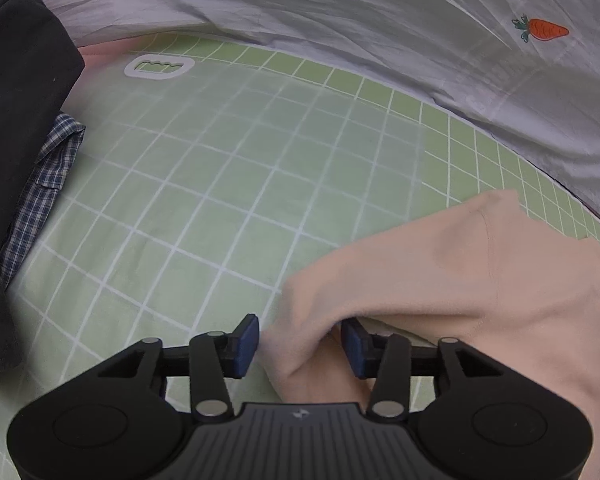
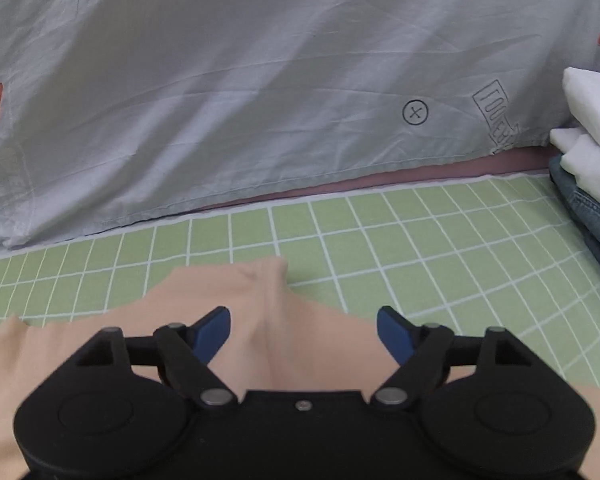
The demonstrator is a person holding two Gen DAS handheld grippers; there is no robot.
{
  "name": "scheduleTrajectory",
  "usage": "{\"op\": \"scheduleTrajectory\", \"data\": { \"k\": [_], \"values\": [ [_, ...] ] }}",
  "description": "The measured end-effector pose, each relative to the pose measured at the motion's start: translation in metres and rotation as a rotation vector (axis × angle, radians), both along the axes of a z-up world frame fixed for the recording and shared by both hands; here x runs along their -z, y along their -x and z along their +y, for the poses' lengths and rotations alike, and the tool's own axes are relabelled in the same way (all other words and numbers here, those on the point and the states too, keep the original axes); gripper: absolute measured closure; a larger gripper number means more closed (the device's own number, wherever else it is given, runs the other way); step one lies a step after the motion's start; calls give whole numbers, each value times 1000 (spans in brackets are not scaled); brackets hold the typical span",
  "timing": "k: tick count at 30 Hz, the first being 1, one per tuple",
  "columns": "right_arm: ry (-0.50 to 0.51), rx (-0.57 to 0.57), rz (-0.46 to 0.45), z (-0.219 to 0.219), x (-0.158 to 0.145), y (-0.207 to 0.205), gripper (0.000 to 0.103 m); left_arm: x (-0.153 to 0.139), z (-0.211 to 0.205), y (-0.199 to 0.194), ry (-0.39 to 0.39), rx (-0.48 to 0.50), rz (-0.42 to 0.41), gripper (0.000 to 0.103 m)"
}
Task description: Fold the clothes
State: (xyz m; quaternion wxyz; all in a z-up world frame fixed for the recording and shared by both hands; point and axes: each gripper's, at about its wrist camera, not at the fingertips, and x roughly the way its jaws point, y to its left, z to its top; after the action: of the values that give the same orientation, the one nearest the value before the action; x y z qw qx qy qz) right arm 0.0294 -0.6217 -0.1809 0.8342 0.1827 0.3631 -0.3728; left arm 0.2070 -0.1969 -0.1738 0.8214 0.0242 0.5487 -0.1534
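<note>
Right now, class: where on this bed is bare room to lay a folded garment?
Bare green grid sheet lies between the dark clothes and the peach garment; also between that garment and the denim-and-white stack. Crowded at both piles.

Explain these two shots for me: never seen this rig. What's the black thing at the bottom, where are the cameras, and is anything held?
No robot arm here: a person holds a two-finger gripper in each hand, and each carries a fisheye camera looking along its fingers.

The left wrist view shows the left gripper; the right wrist view shows the right gripper. The black shape is the gripper body, with blue pads.

The surface is a green checked sheet, with a pale grey carrot-print cover behind. On it lies a peach garment. Folded white and denim clothes sit at the right; dark and plaid clothes at the left.

Both grippers are open. Peach cloth lies between the jaws, unpinched.
</note>
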Motion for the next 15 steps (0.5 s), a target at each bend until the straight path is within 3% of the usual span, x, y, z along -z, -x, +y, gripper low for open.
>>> {"op": "scheduleTrajectory", "data": {
  "k": [2, 6, 9, 12, 15],
  "values": [
    [-19, 7, -3, 25, -2, 19, 14, 0, 6, 6, 27, -20, 34, 43],
    [-42, -24, 38, 81, 2, 53, 11, 8, 8, 24, 61, -26, 108, 42],
    [-52, -60, 89, 117, 11, 77, 9, 8, 0, 41, 58, 20, 106, 43],
    [-65, -60, 123, 137, 16, 94, 9, 5, -9, 54, 68, 80, 91, 48],
    [-86, -41, 134, 152, 20, 108, 7, 2, -19, 64, 54, 138, 81, 62]
  ]
}}
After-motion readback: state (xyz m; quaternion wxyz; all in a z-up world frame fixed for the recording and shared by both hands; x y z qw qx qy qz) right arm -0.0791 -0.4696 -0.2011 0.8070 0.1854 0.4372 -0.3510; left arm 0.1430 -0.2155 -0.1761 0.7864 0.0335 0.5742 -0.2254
